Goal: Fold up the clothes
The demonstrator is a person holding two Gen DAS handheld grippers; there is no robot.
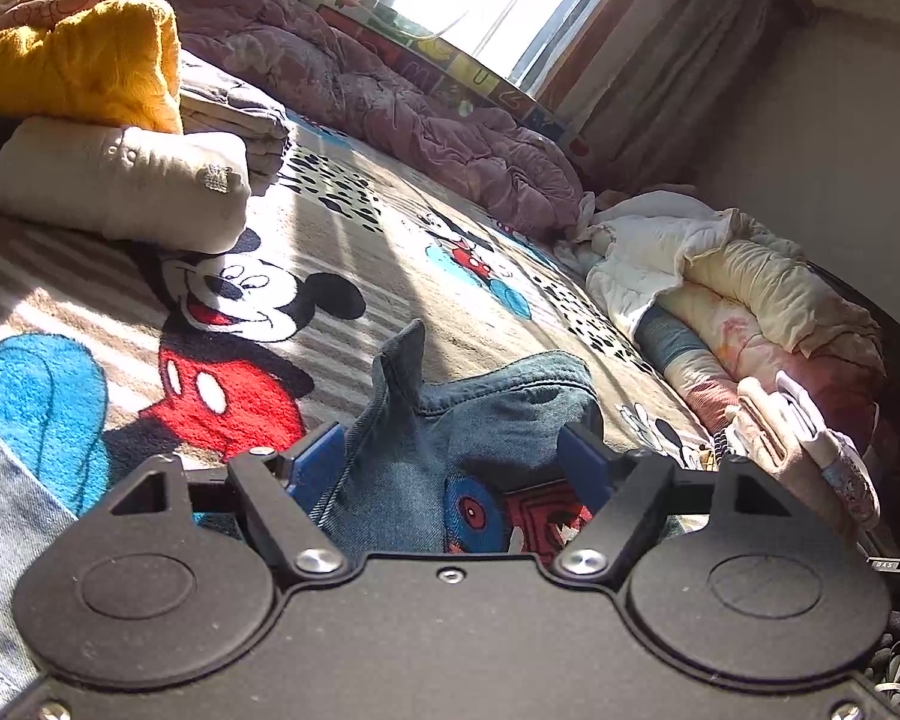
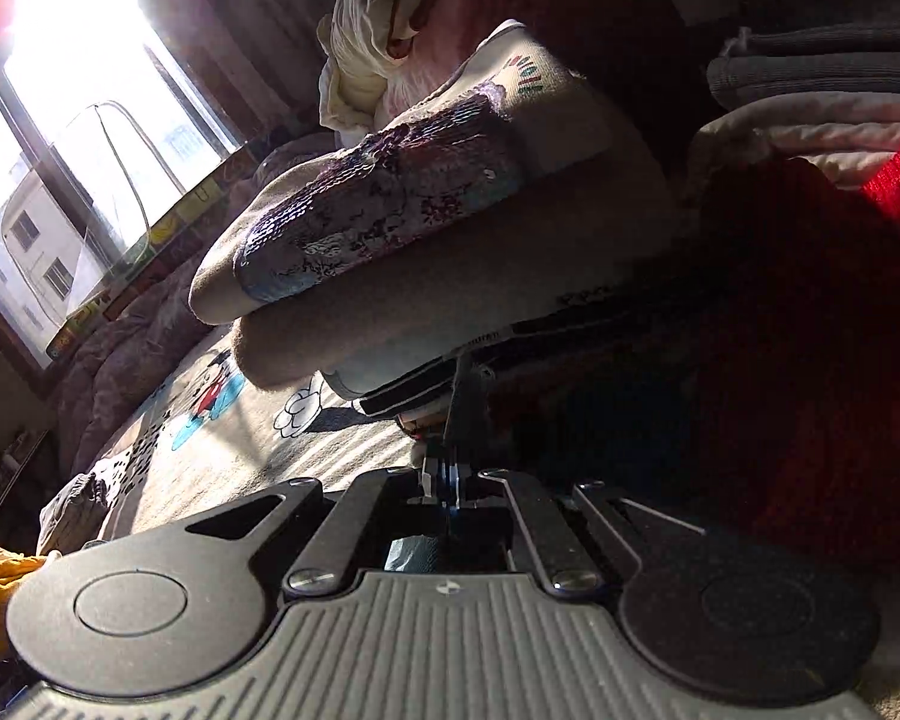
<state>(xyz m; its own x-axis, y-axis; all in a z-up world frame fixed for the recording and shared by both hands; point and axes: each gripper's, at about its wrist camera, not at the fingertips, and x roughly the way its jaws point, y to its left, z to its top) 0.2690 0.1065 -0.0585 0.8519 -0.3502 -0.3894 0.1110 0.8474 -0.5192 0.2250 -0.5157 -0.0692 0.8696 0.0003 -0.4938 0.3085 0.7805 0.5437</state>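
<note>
Mid-fold: the left hand-held gripper [image 1: 450, 450] stands wide around bunched denim garment [image 1: 450, 420] between its fingers on the bed [image 1: 360, 228], the right hand-held gripper [image 2: 447, 480] clenched, seemingly empty; next, flattening the denim.

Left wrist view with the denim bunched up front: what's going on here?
Clothes are being folded on a bed covered by a cartoon-mouse blanket. The left gripper stands wide with a bunched denim garment between its fingers; whether they press it is unclear. The right gripper is shut, its tip near a folded beige sequinned top; what it pinches, if anything, is too dark to tell. A rolled cream garment and a yellow one sit further back.
</note>
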